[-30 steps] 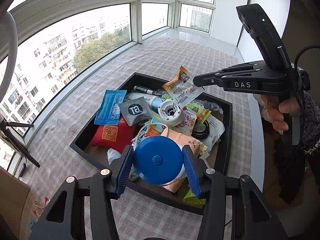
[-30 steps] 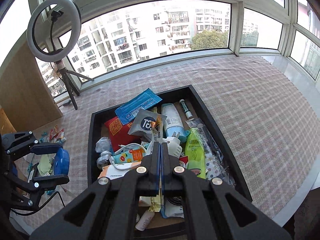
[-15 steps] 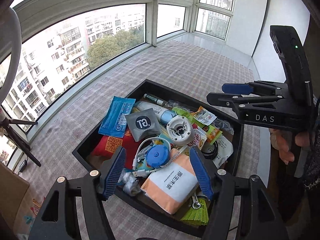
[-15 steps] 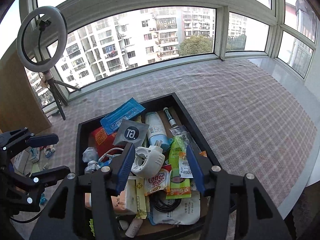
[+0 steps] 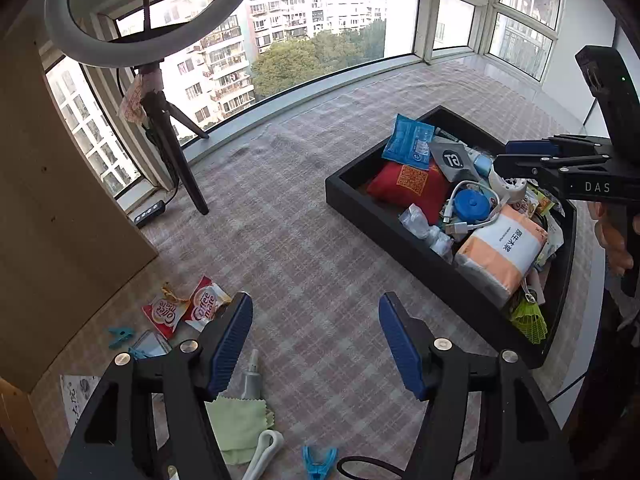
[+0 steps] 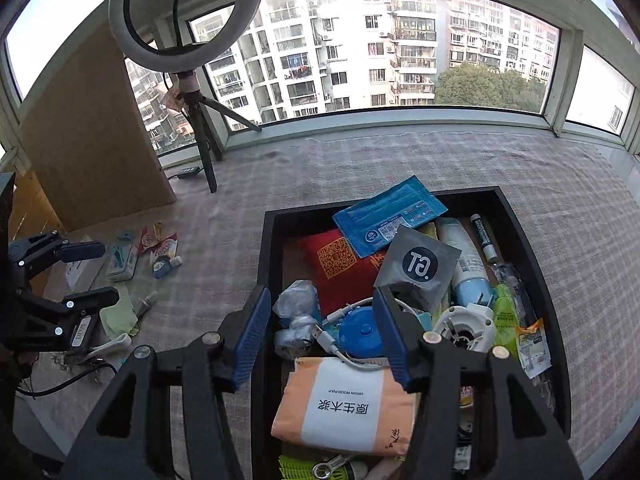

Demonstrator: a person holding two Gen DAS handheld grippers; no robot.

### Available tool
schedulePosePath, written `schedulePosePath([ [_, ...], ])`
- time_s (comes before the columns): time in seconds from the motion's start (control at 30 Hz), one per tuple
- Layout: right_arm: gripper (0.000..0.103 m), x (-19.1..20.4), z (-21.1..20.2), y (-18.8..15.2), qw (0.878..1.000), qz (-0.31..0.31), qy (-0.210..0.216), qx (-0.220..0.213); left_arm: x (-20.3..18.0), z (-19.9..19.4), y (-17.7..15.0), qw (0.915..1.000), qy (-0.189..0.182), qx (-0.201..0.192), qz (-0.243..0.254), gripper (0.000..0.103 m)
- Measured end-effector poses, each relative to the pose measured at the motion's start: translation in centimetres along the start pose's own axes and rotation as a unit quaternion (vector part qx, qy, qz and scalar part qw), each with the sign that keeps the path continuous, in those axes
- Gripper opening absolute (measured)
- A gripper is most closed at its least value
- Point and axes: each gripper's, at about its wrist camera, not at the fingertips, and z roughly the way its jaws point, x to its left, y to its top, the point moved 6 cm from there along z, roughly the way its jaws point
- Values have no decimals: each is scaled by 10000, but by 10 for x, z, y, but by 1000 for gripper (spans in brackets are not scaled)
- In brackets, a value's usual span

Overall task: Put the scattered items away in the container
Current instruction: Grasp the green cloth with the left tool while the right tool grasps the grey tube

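Blue and round, the tape measure [image 5: 472, 205] now lies in the black tray [image 5: 360, 208], nested among a white cable, beside the orange tissue pack [image 5: 502, 250] and in front of the red pouch [image 5: 408, 180]. A second ago we held it clamped in our left gripper [image 5: 316, 332] above the tray; those jaws are now wide apart, hold nothing, and have swung away from the tray toward the leftovers. Our right gripper [image 6: 322, 328], which was pinching a snack sachet [image 6: 530, 344], has also let go: its jaws stand apart over the tray, and the sachet rests by the tray's right wall.

So two more items are tidied. Left of the tray, on the checked cloth of the worktop, remain two creamer sachets [image 5: 186, 310], a green cloth [image 5: 240, 426], a small tube [image 5: 252, 374], blue clips [image 5: 318, 460] and a white clip [image 5: 264, 450]. We judge the left gripper is best placed for the next pick there.
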Motion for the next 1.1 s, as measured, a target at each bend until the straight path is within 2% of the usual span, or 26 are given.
schedulePosePath([
  [0.1,52,46,28,1,9984,-223,421,291,54,1,-36,9980,295,256,-490,63],
  [0.23,52,109,66,-4,9916,-362,939,814,105,13,-84,9912,558,667,-996,60],
  [0.33,52,154,96,-14,9828,-314,1256,1320,123,27,-112,9854,466,953,-1331,53],
  [0.5,48,214,135,-31,9717,-393,1357,1892,126,47,-137,9811,469,1302,-1353,55],
  [0.6,48,230,152,-38,9703,-404,1211,2053,127,55,-142,9797,450,1397,-1369,58],
  [0.67,48,235,163,-41,9685,-284,1176,2176,129,59,-144,9782,449,1454,-1416,68],
  [0.87,48,237,185,-45,9651,257,1116,2354,124,69,-144,9784,255,1494,-1407,68],
  [1.0,37,242,193,-45,9671,266,972,2334,114,78,-149,9778,74,1561,-1398,66],
  [1.1,31,249,195,-47,9662,208,959,2384,110,81,-151,9790,182,1522,-1345,57],
])
